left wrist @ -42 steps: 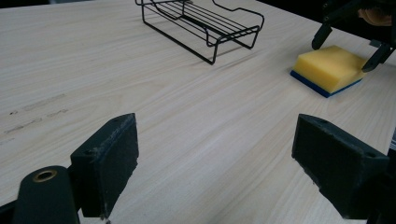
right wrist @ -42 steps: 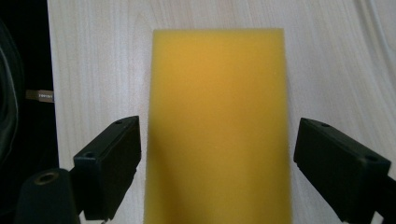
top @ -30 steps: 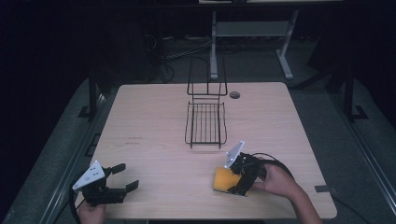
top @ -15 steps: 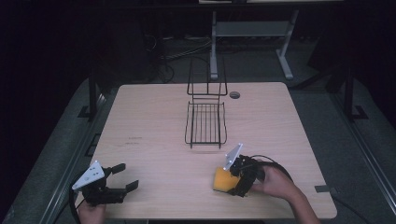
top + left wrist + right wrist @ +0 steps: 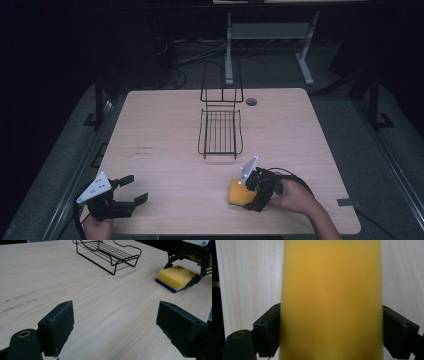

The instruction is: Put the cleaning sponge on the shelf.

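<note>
We are gripping the yellow sponge [image 5: 238, 193] on the table [image 5: 165, 135] with our right gripper [image 5: 250, 192]; our left gripper [image 5: 131, 188] is hovering open.

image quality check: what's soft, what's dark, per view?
High view: wooden table evenly lit, surroundings nearly black. Left gripper view: near jaws soft, black wire rack and yellow sponge with blue underside sharp. Right gripper view: the sponge close up, blurred, no texture.

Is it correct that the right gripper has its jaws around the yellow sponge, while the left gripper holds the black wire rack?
Not quite. The left gripper holds nothing: the left gripper view shows its jaws open over bare table, with the black wire rack far off. The right gripper does have its jaws around the yellow sponge.
</note>
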### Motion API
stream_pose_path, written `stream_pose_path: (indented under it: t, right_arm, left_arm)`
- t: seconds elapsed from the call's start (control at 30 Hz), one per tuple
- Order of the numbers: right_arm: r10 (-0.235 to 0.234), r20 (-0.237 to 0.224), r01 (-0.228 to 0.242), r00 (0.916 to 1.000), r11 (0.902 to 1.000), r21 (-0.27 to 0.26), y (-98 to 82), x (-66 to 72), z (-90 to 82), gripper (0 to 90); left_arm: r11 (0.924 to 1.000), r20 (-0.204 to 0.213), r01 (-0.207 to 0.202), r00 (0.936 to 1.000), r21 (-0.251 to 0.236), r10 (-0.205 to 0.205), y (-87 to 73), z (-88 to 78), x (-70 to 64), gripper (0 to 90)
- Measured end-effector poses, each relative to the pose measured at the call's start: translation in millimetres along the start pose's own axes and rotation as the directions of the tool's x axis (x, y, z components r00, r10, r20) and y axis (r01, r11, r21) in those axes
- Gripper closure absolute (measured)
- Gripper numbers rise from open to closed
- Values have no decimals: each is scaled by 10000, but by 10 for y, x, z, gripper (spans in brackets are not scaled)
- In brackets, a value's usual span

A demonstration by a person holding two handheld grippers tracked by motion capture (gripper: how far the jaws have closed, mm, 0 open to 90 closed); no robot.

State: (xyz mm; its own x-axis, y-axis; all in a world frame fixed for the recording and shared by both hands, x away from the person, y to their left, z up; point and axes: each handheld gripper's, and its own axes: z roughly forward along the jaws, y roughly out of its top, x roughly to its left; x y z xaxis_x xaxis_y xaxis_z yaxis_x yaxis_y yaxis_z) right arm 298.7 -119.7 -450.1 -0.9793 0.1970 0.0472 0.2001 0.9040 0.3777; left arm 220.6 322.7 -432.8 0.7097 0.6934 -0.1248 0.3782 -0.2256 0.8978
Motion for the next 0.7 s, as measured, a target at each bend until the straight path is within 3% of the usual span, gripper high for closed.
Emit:
stream_pose_path:
  t: [0.7]
  right_arm:
    - [-171,-68,170,9998,9997,-186,24,-9,-51,212]
  left_arm:
    - [10000,13,-30,10000,-20,30,3,-1,3,141]
